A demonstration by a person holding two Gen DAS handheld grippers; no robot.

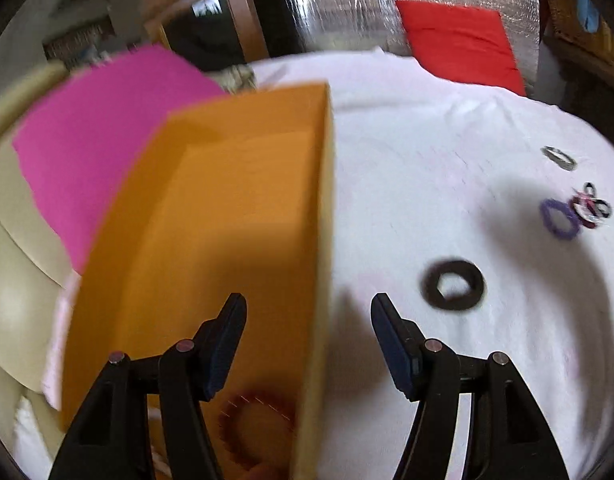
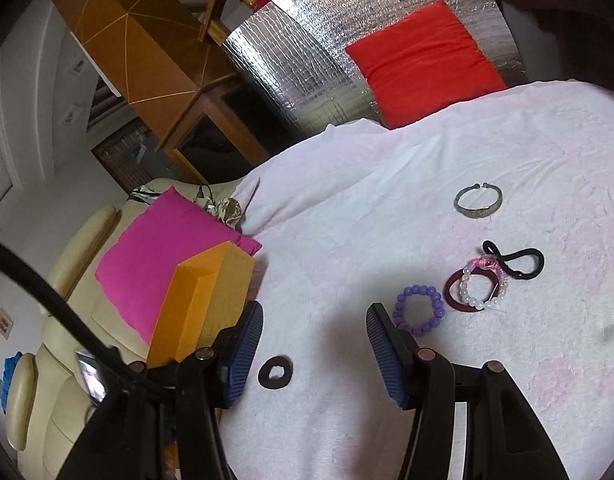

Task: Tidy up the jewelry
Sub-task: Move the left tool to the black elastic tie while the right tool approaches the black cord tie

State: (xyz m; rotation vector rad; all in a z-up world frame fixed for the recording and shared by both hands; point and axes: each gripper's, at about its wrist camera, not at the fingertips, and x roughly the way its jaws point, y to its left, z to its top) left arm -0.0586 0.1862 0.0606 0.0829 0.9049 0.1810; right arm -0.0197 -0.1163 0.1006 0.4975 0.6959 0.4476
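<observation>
Hovering over the white bedspread (image 2: pixel 427 184), both grippers gape wide, holding nothing. Left gripper (image 1: pixel 309 308) straddles the orange box (image 1: pixel 227 240) wall; a reddish scrunchie (image 1: pixel 255 420) already lies inside. Right gripper (image 2: pixel 315 320) hangs above the black ring (image 2: pixel 276 372). Purple bead bracelet (image 2: pixel 418 309) lies just beside; silver cuff (image 2: pixel 478 201) farther off. Risk: the soft cloth bunching under the fingers, ring slipping; left finger knocking the box near the bed's edge.

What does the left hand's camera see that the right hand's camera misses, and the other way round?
Left only: the inside of the orange box, with a reddish bracelet lying in it. Right only: a clear look at the silver bangle and the black hair tie. Both: the dark ring on the white cloth, the purple bead bracelet, and open jaws.
</observation>
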